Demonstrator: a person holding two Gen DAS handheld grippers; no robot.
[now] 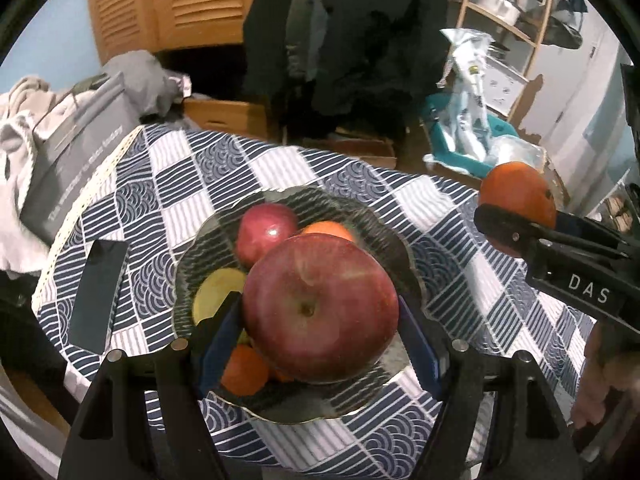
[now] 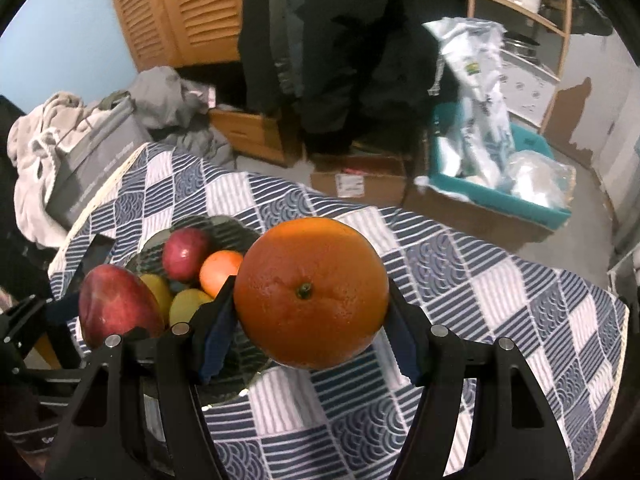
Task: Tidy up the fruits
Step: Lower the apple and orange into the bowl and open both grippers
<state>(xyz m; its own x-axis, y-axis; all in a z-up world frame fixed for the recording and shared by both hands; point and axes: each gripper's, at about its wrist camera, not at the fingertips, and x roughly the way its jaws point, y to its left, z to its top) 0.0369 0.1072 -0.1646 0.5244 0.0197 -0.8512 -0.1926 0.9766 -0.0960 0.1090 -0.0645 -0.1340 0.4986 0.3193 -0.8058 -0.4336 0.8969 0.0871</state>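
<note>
My left gripper [image 1: 320, 312] is shut on a big red apple [image 1: 320, 304] and holds it just above a glass plate [image 1: 404, 248] on the checked tablecloth. The plate holds a smaller red apple [image 1: 266, 232], oranges [image 1: 245, 370] and a yellow fruit [image 1: 218, 290]. My right gripper [image 2: 310, 316] is shut on a large orange [image 2: 310, 292], held above the cloth to the right of the plate [image 2: 236, 376]. In the left wrist view that orange [image 1: 518, 196] shows at the right. In the right wrist view the big apple [image 2: 118, 304] shows at the left.
A dark phone [image 1: 98, 296] lies on the tablecloth [image 1: 256, 168] left of the plate. A grey box [image 1: 76, 156] and clothes lie beyond the table's left edge. Cardboard boxes [image 2: 360, 180] and a teal bin [image 2: 500, 196] with bags stand on the floor behind.
</note>
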